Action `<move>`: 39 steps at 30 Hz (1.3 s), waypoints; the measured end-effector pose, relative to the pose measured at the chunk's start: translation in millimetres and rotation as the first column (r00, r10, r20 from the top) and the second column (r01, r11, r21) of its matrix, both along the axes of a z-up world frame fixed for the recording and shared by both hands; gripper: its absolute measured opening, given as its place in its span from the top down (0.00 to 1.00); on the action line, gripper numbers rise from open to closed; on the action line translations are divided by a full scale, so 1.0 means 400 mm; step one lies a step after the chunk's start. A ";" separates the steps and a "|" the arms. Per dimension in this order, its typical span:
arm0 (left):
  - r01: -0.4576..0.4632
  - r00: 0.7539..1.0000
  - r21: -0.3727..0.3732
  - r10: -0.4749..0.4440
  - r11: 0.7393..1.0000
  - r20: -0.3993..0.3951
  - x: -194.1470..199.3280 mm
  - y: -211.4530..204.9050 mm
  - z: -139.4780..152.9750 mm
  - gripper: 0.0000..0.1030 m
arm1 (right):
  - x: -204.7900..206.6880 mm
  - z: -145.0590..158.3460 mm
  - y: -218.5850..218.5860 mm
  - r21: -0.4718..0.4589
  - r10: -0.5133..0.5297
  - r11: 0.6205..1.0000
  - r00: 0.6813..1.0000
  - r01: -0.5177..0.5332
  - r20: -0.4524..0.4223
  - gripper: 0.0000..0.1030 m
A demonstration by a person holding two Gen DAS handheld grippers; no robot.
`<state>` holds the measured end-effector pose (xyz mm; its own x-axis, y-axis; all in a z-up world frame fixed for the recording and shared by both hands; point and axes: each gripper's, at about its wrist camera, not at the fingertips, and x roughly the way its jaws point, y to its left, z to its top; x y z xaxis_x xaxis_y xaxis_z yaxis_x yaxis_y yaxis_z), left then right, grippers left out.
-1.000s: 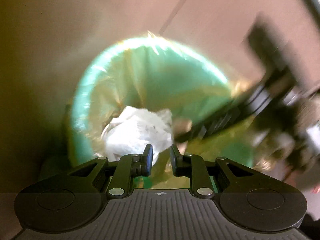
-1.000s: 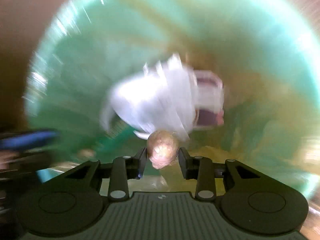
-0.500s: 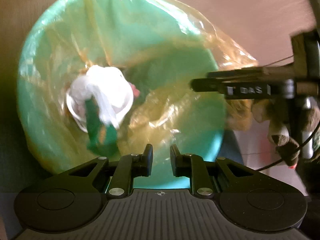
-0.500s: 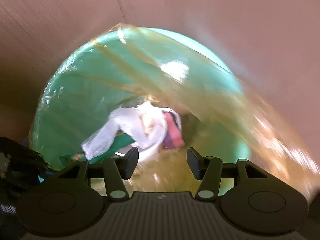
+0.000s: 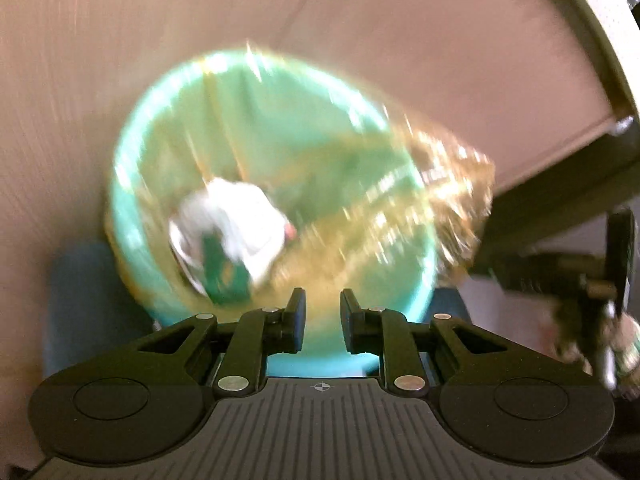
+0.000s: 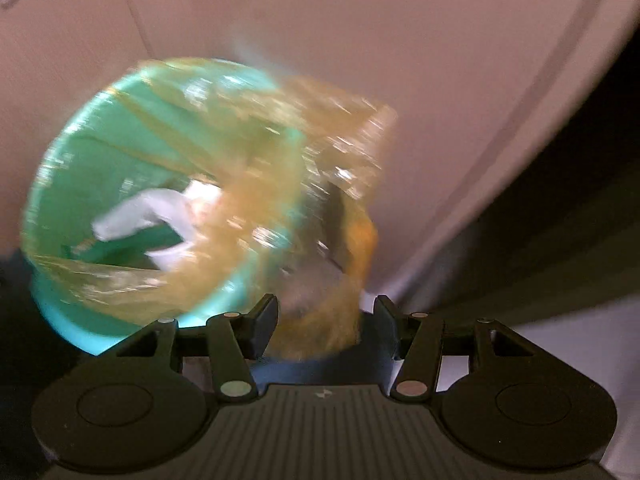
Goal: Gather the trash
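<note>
Both my views are smeared by motion blur, so I can't make out what the trash (image 5: 232, 224) is beyond a crumpled white wad with something dark green beside it, lying deep in the teal bin (image 5: 132, 184) at centre frame. The amber liner (image 6: 280, 184) bunches over the bin's right rim and hides part of the inside. My left gripper (image 5: 322, 322) stands narrowly parted, holding nothing. My right gripper (image 6: 326, 322), its jaws just opened, is released and empty.
</note>
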<state>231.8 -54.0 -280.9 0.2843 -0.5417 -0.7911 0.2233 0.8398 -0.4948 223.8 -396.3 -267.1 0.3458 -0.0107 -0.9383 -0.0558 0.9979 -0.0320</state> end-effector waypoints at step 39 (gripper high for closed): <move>-0.547 0.730 0.043 0.451 0.836 0.514 0.058 0.497 0.887 0.79 | 0.402 0.844 0.790 0.219 0.354 0.789 0.717 -0.573 0.601 0.35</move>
